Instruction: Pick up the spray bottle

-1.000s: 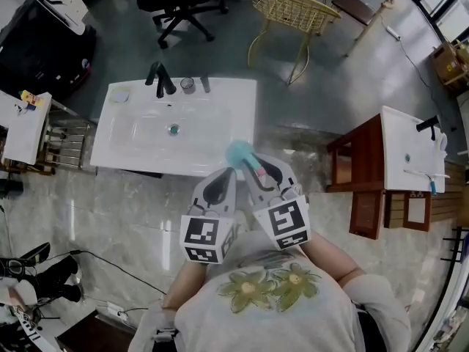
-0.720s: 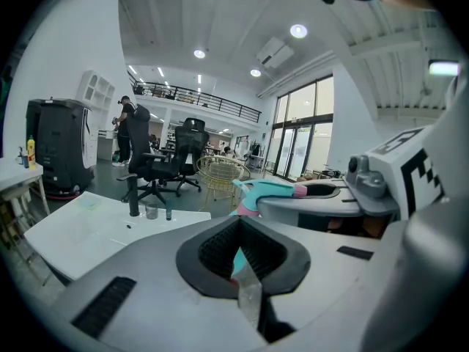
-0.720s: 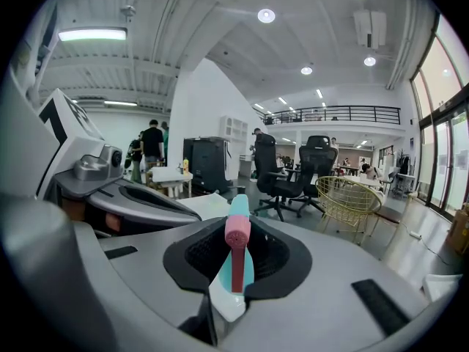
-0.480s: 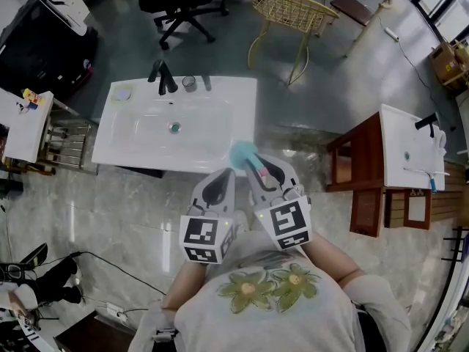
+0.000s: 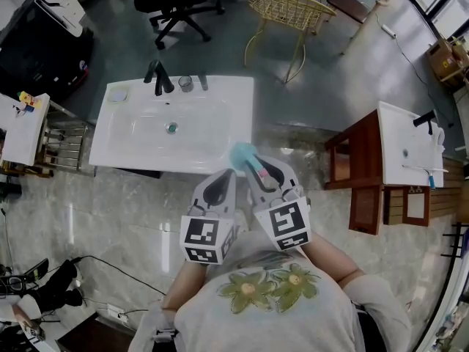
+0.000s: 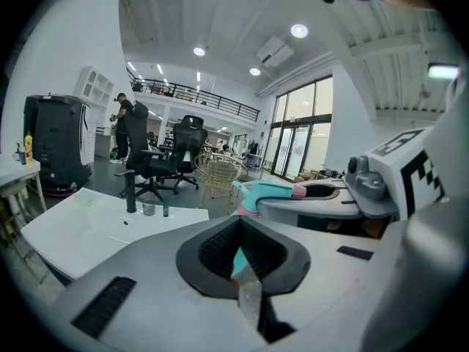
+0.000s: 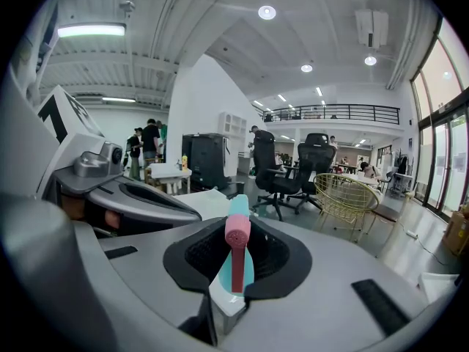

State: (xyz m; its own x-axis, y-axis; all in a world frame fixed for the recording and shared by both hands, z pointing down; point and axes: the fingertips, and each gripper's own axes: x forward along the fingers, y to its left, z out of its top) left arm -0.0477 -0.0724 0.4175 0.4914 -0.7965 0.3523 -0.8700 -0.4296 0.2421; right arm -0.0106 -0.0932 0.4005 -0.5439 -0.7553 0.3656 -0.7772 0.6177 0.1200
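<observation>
The right gripper (image 5: 261, 169) is closed on the spray bottle (image 5: 242, 154), which is carried clear of the bench (image 5: 236, 119) and touches no surface. The head view shows only the bottle's teal head, which projects beyond the jaws and lies, in that picture, at the near right corner of the bench. The right gripper view supplies the grip detail: the pale body sits between the black pads, and the pink nozzle and trigger stand upright above it and face the camera. The left gripper view shows the same bottle from the side, with the teal head projecting to the left from the right gripper's jaws. The left gripper (image 5: 222, 176) is just beside the right gripper, on its left. Its own view shows the jaws a narrow gap apart and empty; only a pale sliver shows through the gap. Only the head view shows the full layout: the basin (image 5: 172, 127), the black tap (image 5: 157, 79) on the far rim, a wire chair (image 5: 293, 9) beyond the bench, and a second sink unit (image 5: 405, 149) well apart to the right. Standing people at the far side of the room appear in the two gripper views only.
</observation>
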